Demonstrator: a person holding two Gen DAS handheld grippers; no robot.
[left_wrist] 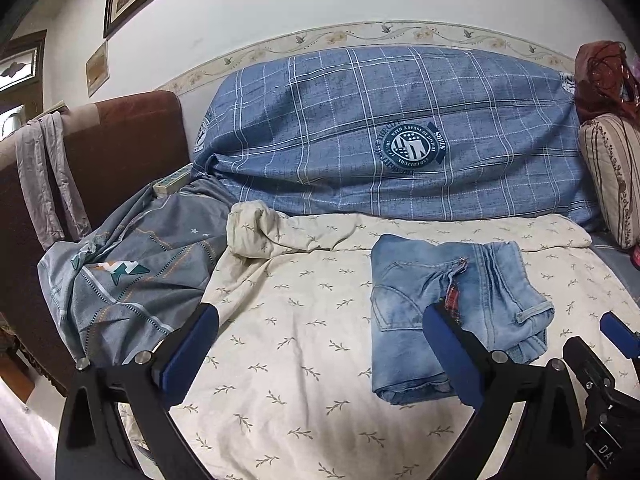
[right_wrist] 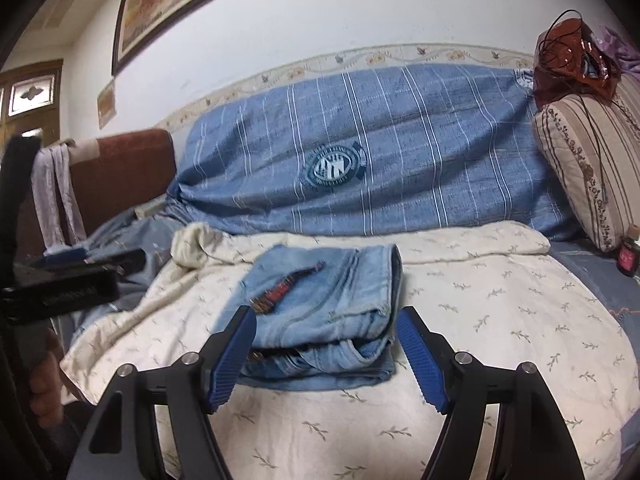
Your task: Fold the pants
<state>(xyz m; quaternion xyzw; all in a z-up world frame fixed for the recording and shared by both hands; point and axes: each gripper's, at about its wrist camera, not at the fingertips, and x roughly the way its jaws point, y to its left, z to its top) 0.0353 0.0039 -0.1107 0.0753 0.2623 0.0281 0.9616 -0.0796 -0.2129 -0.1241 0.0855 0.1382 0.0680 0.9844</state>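
Light-blue jeans [left_wrist: 452, 312] lie folded into a compact stack on the cream leaf-print sheet [left_wrist: 300, 360], with a red plaid lining strip showing on top. In the left wrist view my left gripper [left_wrist: 320, 320] stands wide open above the sheet. Its right finger [left_wrist: 448, 352] overlaps the jeans' near left edge, and nothing lies between the pads. In the right wrist view my right gripper [right_wrist: 327, 314] is open just in front of the jeans [right_wrist: 320, 300]. The stack's near end sits between the fingertips, and the pads do not press on it.
A blue checked duvet [left_wrist: 380, 132] is heaped along the wall behind. Crumpled grey bedding [left_wrist: 132, 280] and a brown upholstered headboard [left_wrist: 120, 148] are on the left. A striped cushion [left_wrist: 612, 176] and a small bottle [right_wrist: 628, 256] are on the right.
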